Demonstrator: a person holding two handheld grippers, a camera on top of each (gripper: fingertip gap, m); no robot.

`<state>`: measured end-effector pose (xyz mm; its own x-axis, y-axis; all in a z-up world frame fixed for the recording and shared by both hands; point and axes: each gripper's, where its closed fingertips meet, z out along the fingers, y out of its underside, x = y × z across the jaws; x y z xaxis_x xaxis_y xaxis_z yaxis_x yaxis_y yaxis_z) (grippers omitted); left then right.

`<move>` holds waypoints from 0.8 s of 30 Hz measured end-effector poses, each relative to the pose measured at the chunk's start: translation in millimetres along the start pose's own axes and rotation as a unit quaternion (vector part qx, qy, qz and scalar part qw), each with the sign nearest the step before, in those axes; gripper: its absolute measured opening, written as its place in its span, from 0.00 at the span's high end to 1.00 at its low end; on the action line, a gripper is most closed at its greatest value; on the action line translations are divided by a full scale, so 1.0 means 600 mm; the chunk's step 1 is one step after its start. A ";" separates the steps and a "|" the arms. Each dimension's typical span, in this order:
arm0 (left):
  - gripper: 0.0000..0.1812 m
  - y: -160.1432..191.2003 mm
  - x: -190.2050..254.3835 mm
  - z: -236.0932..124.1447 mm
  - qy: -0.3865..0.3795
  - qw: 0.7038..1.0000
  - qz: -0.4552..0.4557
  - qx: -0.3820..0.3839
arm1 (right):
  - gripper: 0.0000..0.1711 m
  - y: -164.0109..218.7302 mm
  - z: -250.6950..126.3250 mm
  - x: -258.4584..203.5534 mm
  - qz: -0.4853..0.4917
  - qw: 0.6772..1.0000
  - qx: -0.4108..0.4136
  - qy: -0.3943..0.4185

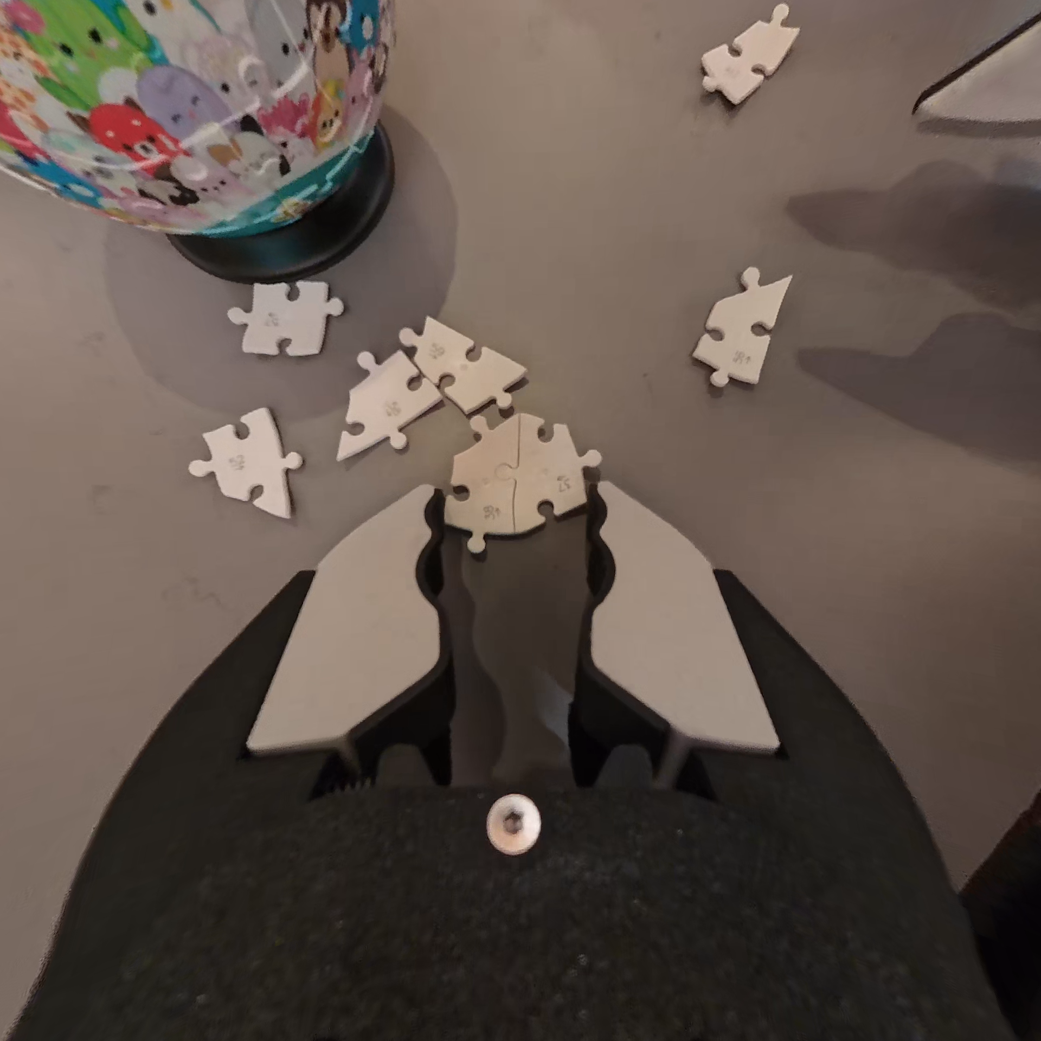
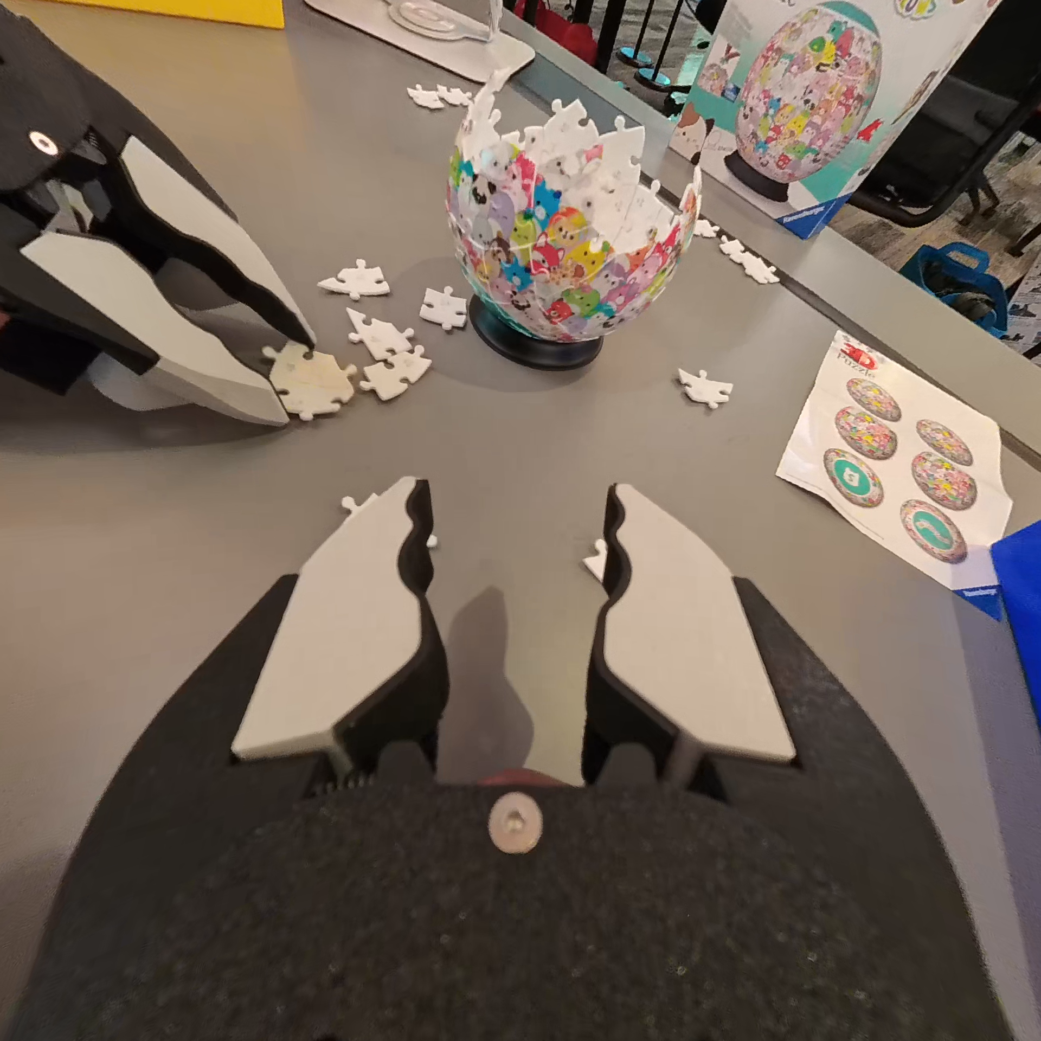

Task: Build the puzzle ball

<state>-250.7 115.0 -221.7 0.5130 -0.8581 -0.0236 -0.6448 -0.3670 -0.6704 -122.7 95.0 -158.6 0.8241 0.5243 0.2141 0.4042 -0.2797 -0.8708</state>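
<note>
Left gripper (image 1: 515,493), jaws apart, straddles a joined pair of white pieces (image 1: 515,479) lying face-down on the grey table (image 1: 619,225), tips at its edges but not visibly clamped; right gripper (image 2: 518,512) hangs spread and empty over bare table. Puzzle ball (image 2: 569,225) sits on its black stand (image 2: 535,349) mid-table, lower shell assembled, top rim jagged and unclosed. Judged roughly two-thirds built: loose pieces (image 1: 388,405) remain scattered near the stand, so the upper cap is left.

In the left wrist view the puzzle ball (image 1: 186,112) is cropped at 11 o'clock, its open top hidden.
</note>
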 end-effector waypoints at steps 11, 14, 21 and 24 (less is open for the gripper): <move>0.89 -0.055 0.047 -0.077 0.179 0.976 -0.053 0.113 | 0.70 -0.011 0.002 -0.075 -0.030 0.993 0.022 -0.116; 0.86 -0.032 0.024 -0.079 0.175 0.979 -0.055 0.092 | 0.69 -0.004 0.005 -0.074 -0.028 0.993 0.010 -0.115; 0.67 0.001 0.006 -0.048 0.094 0.995 0.010 0.032 | 0.69 0.007 0.010 -0.076 -0.036 0.993 -0.009 -0.109; 0.67 -0.008 -0.002 -0.057 0.087 0.995 0.009 0.050 | 0.69 0.004 0.008 -0.076 -0.038 0.993 -0.004 -0.111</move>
<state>-267.6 105.4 -193.0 0.3906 -0.9165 0.0865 -0.5894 -0.3212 -0.7412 -161.2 74.2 -172.9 0.6840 0.7082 0.1747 0.4646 -0.2383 -0.8528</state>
